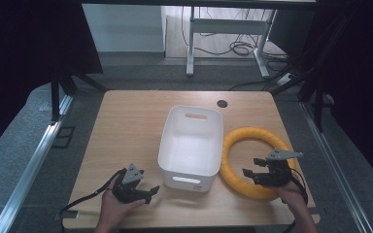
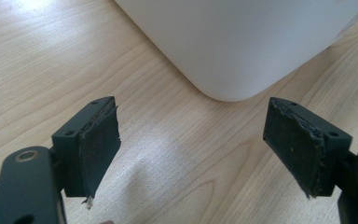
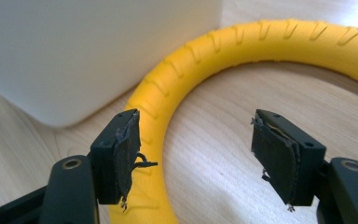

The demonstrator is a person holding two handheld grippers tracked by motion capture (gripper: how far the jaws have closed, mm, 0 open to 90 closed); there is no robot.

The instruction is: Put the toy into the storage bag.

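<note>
A white plastic bin (image 1: pixel 191 145) stands empty in the middle of the wooden table (image 1: pixel 126 126). A yellow ribbed ring (image 1: pixel 233 170) lies flat just right of it. My left gripper (image 1: pixel 147 192) rests open near the front edge, left of the bin; its view faces the bin's rounded corner (image 2: pixel 228 51). My right gripper (image 1: pixel 252 168) is open over the ring's front right part. In its view one jaw stands over the ring's band (image 3: pixel 168 102) and the other over the bare wood inside the ring. Nothing is held.
A round cable hole (image 1: pixel 222 103) sits near the table's far edge. Beyond the table are a desk frame (image 1: pixel 223 34) with cables on the floor and dark curtains on both sides. Bare wood lies left of the bin.
</note>
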